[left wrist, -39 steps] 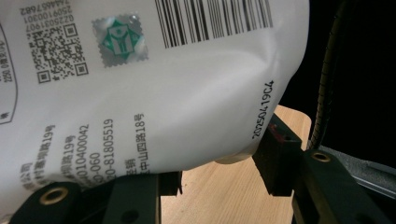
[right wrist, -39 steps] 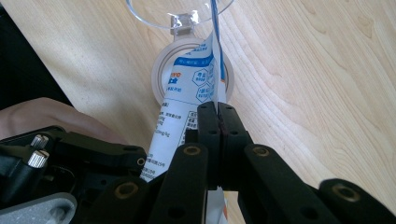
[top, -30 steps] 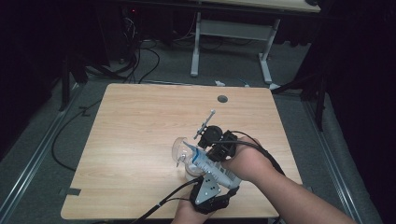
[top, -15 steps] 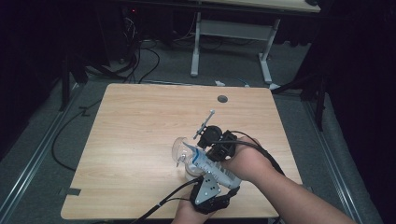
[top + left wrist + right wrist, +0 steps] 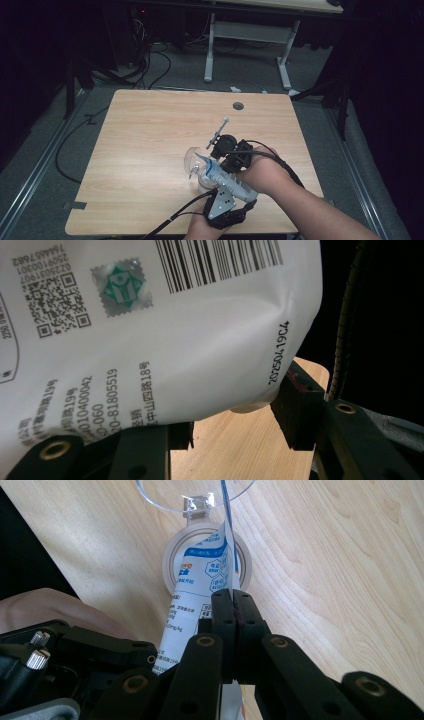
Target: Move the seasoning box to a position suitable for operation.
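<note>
A white pouch with blue print lies tilted over a clear round jar near the table's front edge. The jar's clear lid is flipped open. The pouch's cut top points into the jar's round mouth. My left gripper comes in from the front edge, and its jaws press on the pouch's wide lower body. My right gripper reaches in from the right. In the right gripper view, the right gripper is pinched shut on the pouch's thin side seam.
The wooden table has a round cable hole near its far edge. A thin grey rod sticks out beyond the right gripper. Behind the table stand a white desk frame and floor cables.
</note>
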A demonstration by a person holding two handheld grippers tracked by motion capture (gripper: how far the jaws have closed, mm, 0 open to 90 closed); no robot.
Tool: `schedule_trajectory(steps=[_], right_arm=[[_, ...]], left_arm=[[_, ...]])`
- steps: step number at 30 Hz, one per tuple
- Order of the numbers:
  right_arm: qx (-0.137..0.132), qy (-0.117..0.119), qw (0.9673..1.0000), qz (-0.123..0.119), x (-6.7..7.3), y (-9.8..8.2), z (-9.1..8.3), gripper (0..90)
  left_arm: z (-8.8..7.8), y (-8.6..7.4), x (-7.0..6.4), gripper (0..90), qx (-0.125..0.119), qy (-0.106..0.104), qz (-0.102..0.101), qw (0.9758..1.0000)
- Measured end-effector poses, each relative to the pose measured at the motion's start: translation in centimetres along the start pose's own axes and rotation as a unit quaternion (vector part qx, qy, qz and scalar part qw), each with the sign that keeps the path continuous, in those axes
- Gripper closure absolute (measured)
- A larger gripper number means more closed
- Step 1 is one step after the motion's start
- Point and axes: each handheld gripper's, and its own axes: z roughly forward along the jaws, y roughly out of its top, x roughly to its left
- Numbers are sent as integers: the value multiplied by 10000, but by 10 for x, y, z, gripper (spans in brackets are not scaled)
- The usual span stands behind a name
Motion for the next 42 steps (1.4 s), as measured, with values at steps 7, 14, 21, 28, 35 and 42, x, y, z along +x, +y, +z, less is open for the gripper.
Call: schedule_trajectory(steps=[7, 14, 21, 28, 35, 42], right_arm=[[-9, 4, 10000, -6, 0, 0, 0, 900], [-22, 12, 10000, -5, 0, 0, 0, 900], [3, -10, 10000, -29, 0, 0, 0, 900], [8, -5, 10000, -15, 0, 1, 1, 900], [-17, -6, 10000, -32, 1, 2, 0, 900], [-13, -26, 10000, -58, 1, 2, 0, 900]], left_arm=[[0, 0, 0, 560, -8, 6, 34, 10000], [0, 0, -1, 558, -18, 1, 64, 10000], [0, 0, -1, 554, -19, 0, 76, 10000], [0, 0, -1, 551, -25, 2, 87, 10000], [-1, 0, -1, 552, -44, 17, 81, 10000], [-1, 0, -1, 552, -60, 11, 62, 10000]])
